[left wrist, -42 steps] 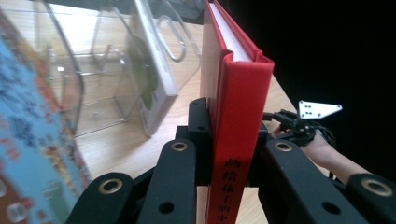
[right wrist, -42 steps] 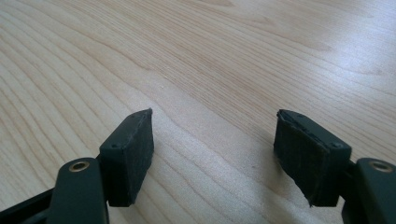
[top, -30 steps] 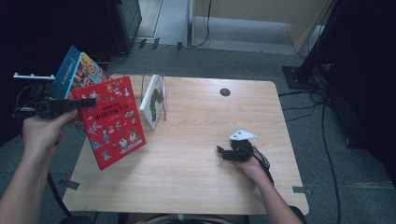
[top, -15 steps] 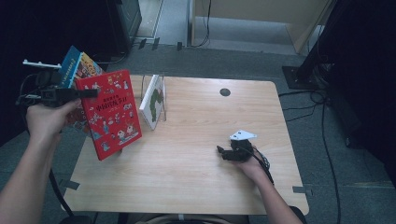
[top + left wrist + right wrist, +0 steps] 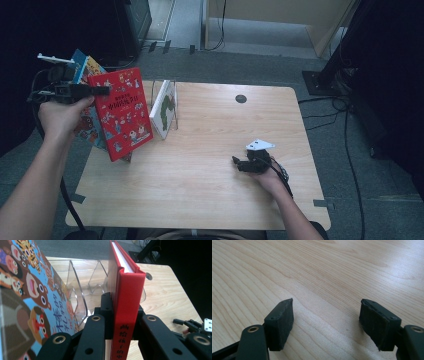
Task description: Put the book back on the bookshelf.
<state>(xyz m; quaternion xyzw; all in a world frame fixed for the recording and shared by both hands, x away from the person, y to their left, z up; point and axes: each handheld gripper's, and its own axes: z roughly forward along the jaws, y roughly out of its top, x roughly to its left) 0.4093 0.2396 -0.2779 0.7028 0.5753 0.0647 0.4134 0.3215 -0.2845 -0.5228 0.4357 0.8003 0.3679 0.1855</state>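
Observation:
A red hardcover picture book (image 5: 125, 112) hangs upright above the table's left edge, pinched at its spine by my left gripper (image 5: 102, 91). In the left gripper view both black jaws clamp the red book (image 5: 126, 307) from either side. Behind it a blue picture book (image 5: 86, 67) with cartoon animals stands at the far left, also close by as the blue book (image 5: 30, 290). A clear acrylic book rack (image 5: 82, 282) sits on the table with a white-and-green book (image 5: 165, 107) leaning in it. My right gripper (image 5: 235, 161) rests on the table at right, its jaws open over bare wood (image 5: 325, 312).
The wooden table (image 5: 220, 200) has a dark round grommet (image 5: 241, 98) near its far edge. Cables (image 5: 345, 125) trail on the floor to the right, and dark equipment stands behind the table's left corner.
My left gripper has carried the red book rightward and turned it more upright, closer to the rack. The right gripper has stayed put.

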